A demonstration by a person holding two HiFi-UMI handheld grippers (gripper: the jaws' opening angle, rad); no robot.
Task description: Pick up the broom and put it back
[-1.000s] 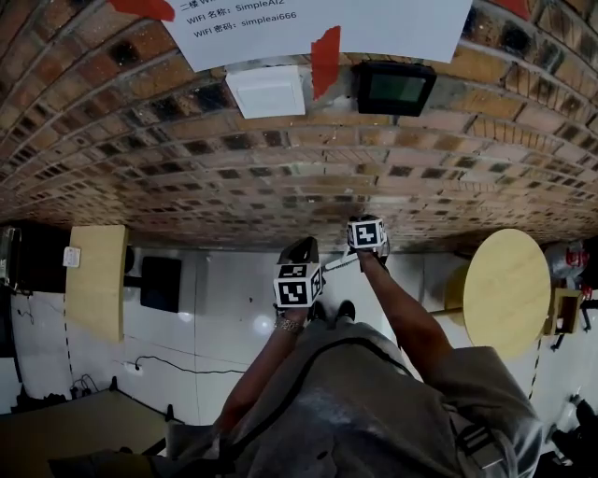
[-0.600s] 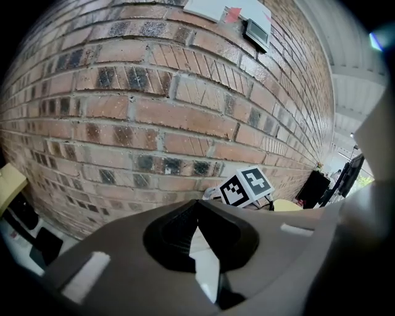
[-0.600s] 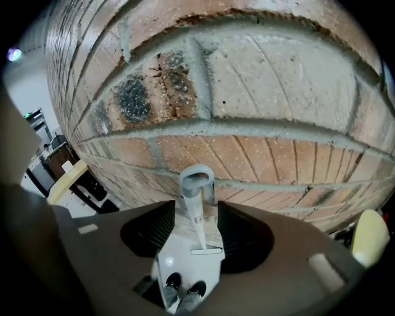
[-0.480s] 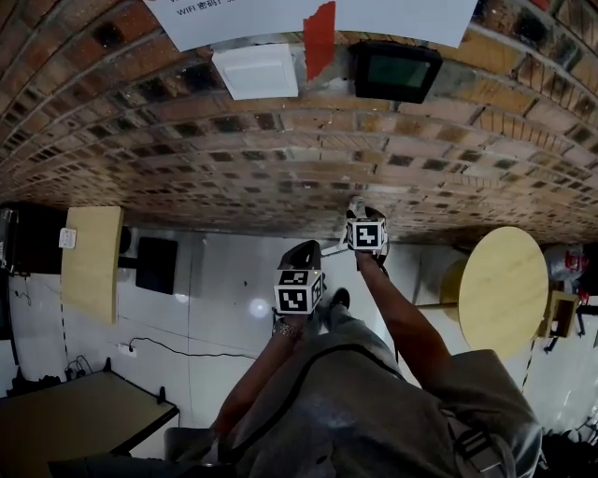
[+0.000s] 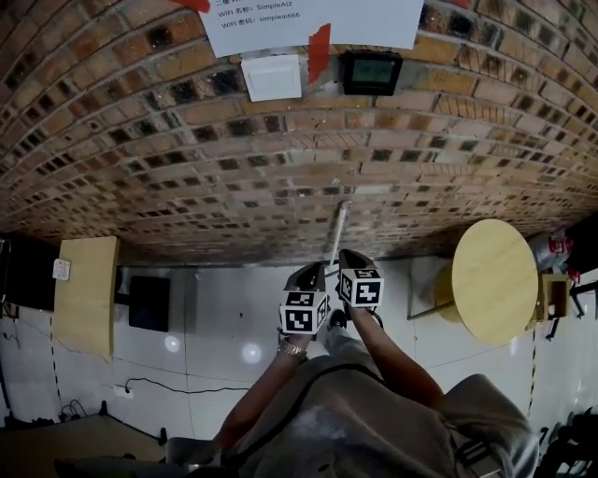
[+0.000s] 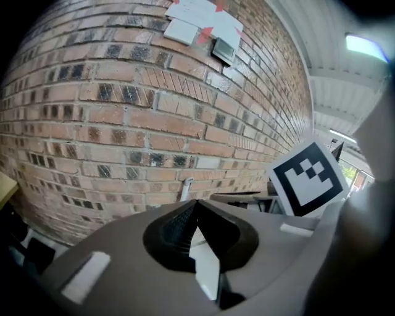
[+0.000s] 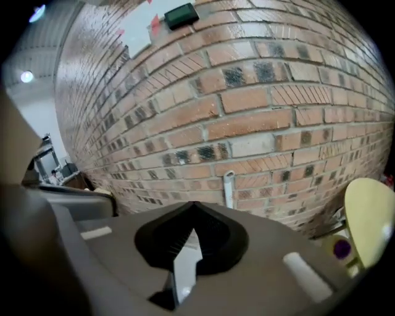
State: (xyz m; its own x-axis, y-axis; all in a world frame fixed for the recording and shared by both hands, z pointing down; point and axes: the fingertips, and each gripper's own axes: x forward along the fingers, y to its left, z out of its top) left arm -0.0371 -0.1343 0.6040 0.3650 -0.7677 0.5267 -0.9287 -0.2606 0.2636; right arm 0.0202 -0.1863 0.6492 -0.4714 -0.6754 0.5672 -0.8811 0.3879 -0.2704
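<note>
Wall (image 5: 187,168) of brick fills the upper half of the head view. More of it shows than a second ago, and the paper (image 5: 308,19) at the top edge has shrunk. One pale floor (image 5: 224,308) lies below it.

I count two tables: one round table (image 5: 491,280) at the right edge and one oblong table (image 5: 84,294) at the left. Both sit lower in the frame than before.

I hold two grippers at lower centre. My right gripper (image 5: 350,257) has come down and leftward, and it is now just beside my left gripper (image 5: 308,271); a second ago they stood further apart.

In each gripper view my fingers are pressed together to a point, and nothing is held between them.

There is one broom (image 5: 336,233). Only its pale handle shows, standing against the brick at centre, just above my grippers. Before, only a short piece of it showed between them. In both gripper views it stands just beyond my tips, against the wall.

High at top centre are one white plate (image 5: 271,77) and one dark screen (image 5: 371,72), side by side.
</note>
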